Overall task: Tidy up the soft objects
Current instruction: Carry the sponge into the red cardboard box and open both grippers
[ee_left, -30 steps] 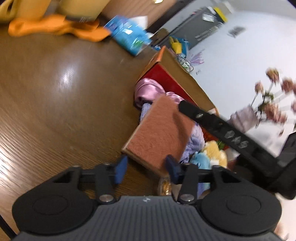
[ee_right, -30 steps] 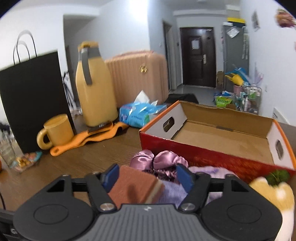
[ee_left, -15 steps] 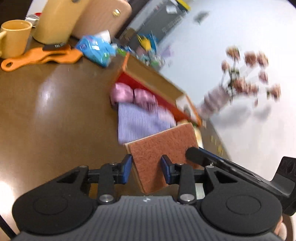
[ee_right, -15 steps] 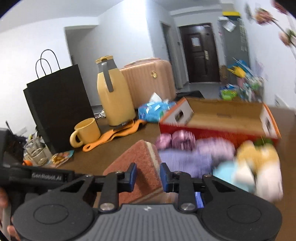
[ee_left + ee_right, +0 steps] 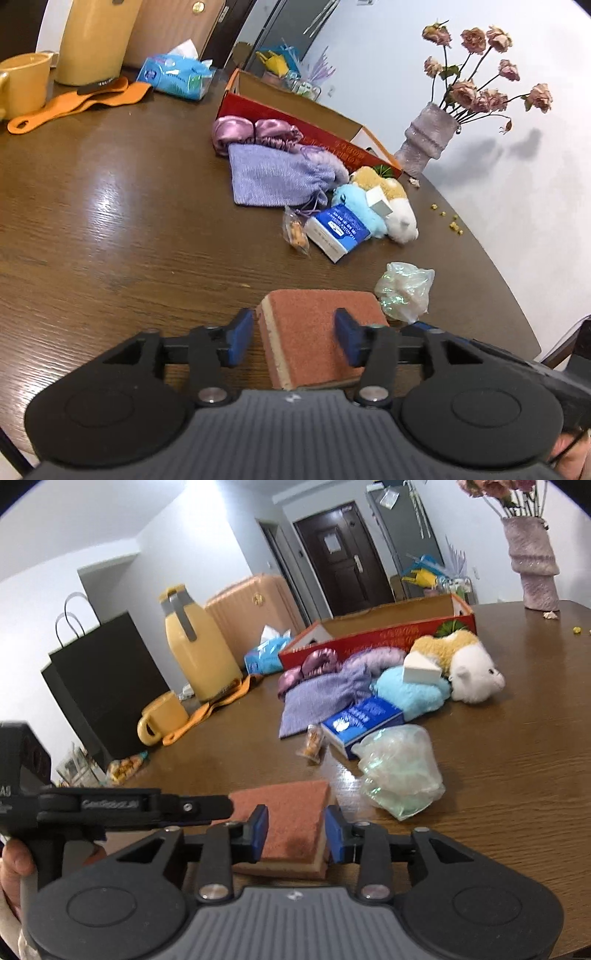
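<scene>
Sponge (image 5: pixel 314 332) now lies on the table (image 5: pixel 110 221), left tongs (image 5: pixel 295 338) opened, right tongs (image 5: pixel 296 829) gripping.

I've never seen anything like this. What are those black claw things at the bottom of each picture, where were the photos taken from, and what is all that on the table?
There is no robot here. A person holds a two-finger gripper in each hand, and each carries a wide-angle camera that looks along its fingers. One picture comes from the left gripper, the other from the right gripper.

Both meet at a red-brown sponge near the edge of the table. I cannot tell whether either one is squeezing it.

Further off are a red cardboard box, a purple pouch, plush toys, a small blue carton, a crinkled plastic bag and a yellow mug.
</scene>
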